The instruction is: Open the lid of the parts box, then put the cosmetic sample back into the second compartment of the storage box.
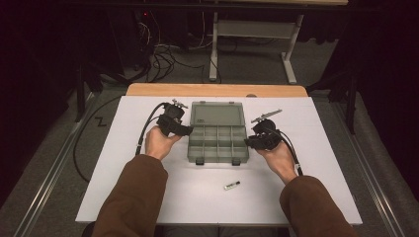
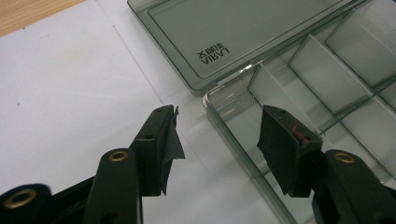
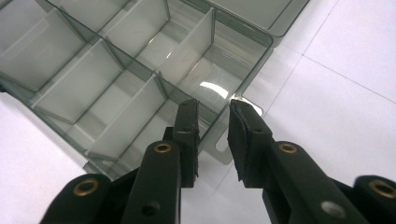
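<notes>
A smoky clear compartment box (image 1: 217, 159) lies open in the middle of the white table sheet, its lid (image 1: 217, 114) folded flat behind it. The compartments look empty. My left gripper (image 1: 189, 130) is at the box's left side and stands open. In the left gripper view its jaws (image 2: 219, 112) straddle the box's left wall (image 2: 238, 154) without touching it, one over the sheet and one over a compartment. My right gripper (image 1: 248, 140) is at the box's right side. Its jaws (image 3: 214, 103) stand narrowly apart over the box's end wall (image 3: 243, 70) and a clear tab (image 3: 223, 144).
A small tube with a dark cap (image 1: 231, 185) lies on the white sheet (image 1: 148, 197) in front of the box. The table's wooden edge (image 1: 217, 90) runs behind the lid. Cables trail from both grippers. Both brown sleeves reach in from the near edge.
</notes>
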{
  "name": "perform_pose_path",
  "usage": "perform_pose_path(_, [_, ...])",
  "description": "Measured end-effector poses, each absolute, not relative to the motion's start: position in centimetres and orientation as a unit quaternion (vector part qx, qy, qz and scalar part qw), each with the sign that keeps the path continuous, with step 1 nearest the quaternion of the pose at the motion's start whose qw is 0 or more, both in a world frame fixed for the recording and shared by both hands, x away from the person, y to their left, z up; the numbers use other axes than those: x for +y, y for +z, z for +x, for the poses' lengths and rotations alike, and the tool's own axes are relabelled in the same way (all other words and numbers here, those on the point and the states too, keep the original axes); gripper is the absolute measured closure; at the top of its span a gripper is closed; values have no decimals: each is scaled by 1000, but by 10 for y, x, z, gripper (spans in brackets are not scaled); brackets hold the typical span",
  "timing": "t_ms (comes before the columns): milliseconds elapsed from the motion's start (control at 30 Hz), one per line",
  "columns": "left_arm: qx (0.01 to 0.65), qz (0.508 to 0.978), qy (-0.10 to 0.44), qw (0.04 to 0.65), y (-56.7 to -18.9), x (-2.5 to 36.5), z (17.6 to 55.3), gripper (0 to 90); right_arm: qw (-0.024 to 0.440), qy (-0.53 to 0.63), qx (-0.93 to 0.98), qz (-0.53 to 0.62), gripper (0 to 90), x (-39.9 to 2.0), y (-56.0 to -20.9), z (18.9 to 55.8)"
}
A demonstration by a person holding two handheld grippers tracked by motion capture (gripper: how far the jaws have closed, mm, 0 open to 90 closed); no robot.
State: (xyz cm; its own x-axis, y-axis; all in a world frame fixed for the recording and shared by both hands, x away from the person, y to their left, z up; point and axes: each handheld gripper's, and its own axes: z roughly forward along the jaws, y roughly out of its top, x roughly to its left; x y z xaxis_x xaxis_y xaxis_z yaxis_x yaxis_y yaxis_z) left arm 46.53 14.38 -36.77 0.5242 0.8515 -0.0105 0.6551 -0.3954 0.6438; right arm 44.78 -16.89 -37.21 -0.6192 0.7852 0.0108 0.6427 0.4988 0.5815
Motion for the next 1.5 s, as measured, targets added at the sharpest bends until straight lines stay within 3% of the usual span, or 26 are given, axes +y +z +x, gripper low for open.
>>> perform_pose_path(1500, [434, 816, 171, 340, -375, 161, 395, 419, 144, 353, 832, 404, 648, -227, -372, 396])
